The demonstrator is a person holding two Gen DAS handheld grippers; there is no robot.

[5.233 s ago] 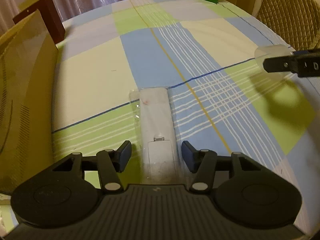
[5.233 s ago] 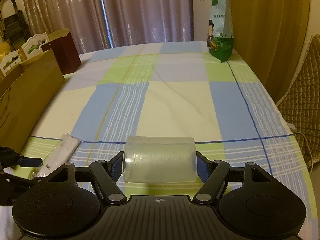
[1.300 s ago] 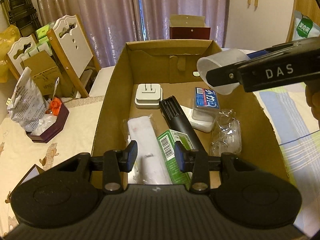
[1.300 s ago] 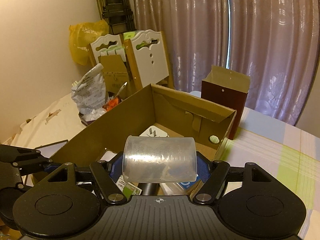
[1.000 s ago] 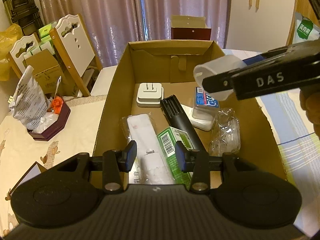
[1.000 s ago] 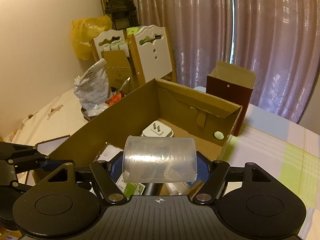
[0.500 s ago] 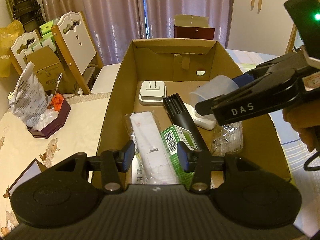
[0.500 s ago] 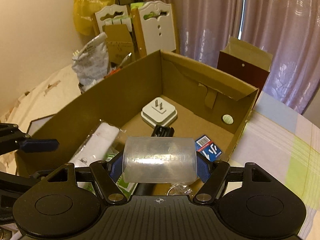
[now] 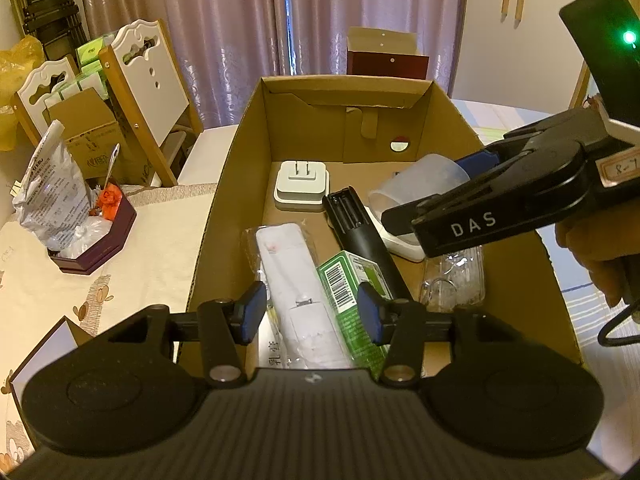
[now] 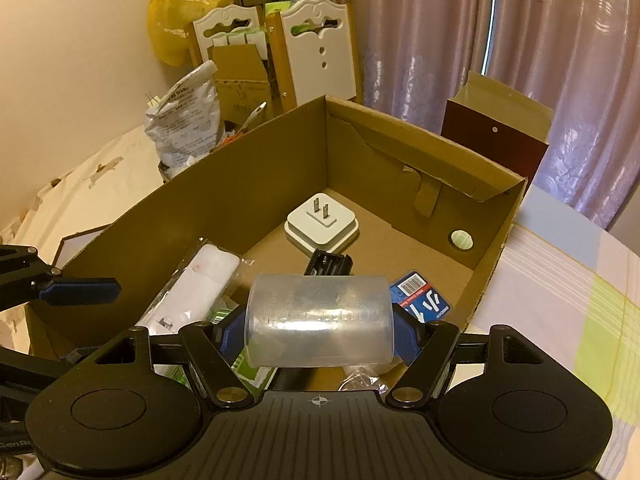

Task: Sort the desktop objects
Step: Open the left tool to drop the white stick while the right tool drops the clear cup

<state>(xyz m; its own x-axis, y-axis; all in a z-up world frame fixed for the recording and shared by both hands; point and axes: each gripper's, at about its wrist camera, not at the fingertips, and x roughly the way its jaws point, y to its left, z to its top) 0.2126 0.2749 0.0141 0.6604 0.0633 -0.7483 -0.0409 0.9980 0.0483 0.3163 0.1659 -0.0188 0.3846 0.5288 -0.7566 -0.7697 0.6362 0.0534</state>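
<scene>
The right gripper (image 10: 319, 330) clamps one clear cup (image 10: 319, 322) over the box (image 10: 248, 168). The left gripper (image 9: 311, 312) hangs spread and empty. Inside lie one charger (image 9: 301, 185), one black remote (image 9: 356, 228), one white remote (image 9: 294, 280), one green carton (image 9: 352, 284).

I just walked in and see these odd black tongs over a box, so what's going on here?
A person is tidying desk items into a cardboard box using a handheld gripper in each hand. The right gripper is clamped on a clear plastic cup and holds it above the box, not yet let go. The left gripper is open and empty, over a white remote in a plastic bag that lies in the box beside a charger plug and a green packet.
</scene>
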